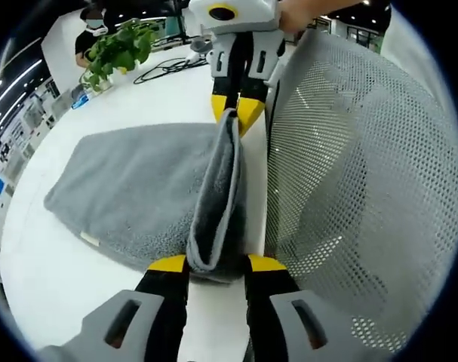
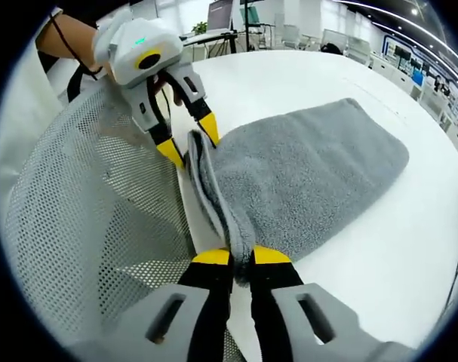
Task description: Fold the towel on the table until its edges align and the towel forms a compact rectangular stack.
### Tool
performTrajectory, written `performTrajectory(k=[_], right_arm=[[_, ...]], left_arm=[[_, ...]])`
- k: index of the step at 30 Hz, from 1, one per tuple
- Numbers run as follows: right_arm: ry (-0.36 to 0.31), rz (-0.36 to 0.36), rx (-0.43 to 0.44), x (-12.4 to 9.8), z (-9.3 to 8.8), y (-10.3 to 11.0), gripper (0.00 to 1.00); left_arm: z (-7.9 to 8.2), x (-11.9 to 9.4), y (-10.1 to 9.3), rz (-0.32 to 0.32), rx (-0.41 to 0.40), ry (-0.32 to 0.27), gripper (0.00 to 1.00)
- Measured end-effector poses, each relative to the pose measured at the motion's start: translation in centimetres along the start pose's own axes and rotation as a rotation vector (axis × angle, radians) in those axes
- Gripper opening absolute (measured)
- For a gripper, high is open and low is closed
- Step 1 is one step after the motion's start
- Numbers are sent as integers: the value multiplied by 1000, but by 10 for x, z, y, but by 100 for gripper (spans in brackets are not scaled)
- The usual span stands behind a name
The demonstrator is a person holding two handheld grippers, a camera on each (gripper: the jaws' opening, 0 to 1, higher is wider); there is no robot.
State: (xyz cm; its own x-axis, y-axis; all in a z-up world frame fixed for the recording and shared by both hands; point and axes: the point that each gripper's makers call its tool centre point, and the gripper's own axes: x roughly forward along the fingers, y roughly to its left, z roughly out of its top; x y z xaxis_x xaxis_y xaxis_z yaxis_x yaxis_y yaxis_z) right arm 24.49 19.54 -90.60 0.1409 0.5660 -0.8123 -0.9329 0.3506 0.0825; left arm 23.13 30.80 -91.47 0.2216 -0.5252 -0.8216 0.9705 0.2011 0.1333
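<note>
A white counter (image 1: 138, 105) carries the scene, with a grey mesh chair back (image 1: 364, 196) standing just beside its near edge. On the counter lies the grey towel (image 1: 138, 188), spread flat over most of its area, while its edge nearest the chair is lifted into a raised fold stretched between the two grippers. In the right gripper view the towel (image 2: 304, 173) runs from the counter's edge toward the middle, its far end rounded and lying flat.

The left gripper (image 1: 217, 264) has its yellow-tipped jaws set apart around one end of the raised fold, with the cloth bunched between them. The right gripper (image 1: 237, 111) pinches the other end of that fold. In the right gripper view, the right gripper (image 2: 241, 256) has its jaws close together on the towel's edge, and the left gripper (image 2: 189, 139) holds the far end, with a hand (image 2: 70, 38) behind it.

A potted plant (image 1: 119, 49) and a black cable (image 1: 168, 68) sit at the counter's far side.
</note>
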Motion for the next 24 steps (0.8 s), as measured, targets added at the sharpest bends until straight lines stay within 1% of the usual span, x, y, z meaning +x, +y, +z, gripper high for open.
performTrajectory(k=[1,2,3,4,5,6,7,11,12,13,15,16,18,19,21,24], right_arm=[[1,0,6,0,0,0,6],[-2,-1,10,1,-1,1,6],[-2,-3,12,1,-1,1,6],[0,-4,17,2,-2,2,6],[-1,-4,13,2,-1,3,6],[-3,-3,13,1,0,4,6],[-1,3,18,0,0,5,6],[5,30,20,-3,1,10,5],[4,33,23,-4,2,11,5],[2,35,23,-6,3,12,5],[-9,35,20,-13,7,14,5],[-21,39,24,-16,9,14,5],[-37,48,37,-19,10,15,5],[-49,55,40,-21,13,17,5],[-68,66,37,-29,21,21,5],[-68,85,29,-31,25,26,5]], left_arm=[[0,0,1,4,-13,0,26],[-2,0,8,40,-5,4,22],[-2,0,9,42,13,5,19],[-1,1,12,62,15,-8,15],[-3,0,14,72,19,6,11],[-2,0,14,74,12,5,9],[-1,-1,15,74,-16,6,8],[0,-3,14,37,-98,11,6],[1,-5,13,14,-160,15,6],[3,-8,13,8,-173,13,6],[9,-18,16,-6,-198,-7,6],[13,-25,17,-22,-237,-34,6],[18,-35,18,-44,-280,-62,6],[20,-41,20,-52,-285,-73,6],[22,-48,21,-59,-291,-82,6],[24,-52,22,-71,-294,-86,6]])
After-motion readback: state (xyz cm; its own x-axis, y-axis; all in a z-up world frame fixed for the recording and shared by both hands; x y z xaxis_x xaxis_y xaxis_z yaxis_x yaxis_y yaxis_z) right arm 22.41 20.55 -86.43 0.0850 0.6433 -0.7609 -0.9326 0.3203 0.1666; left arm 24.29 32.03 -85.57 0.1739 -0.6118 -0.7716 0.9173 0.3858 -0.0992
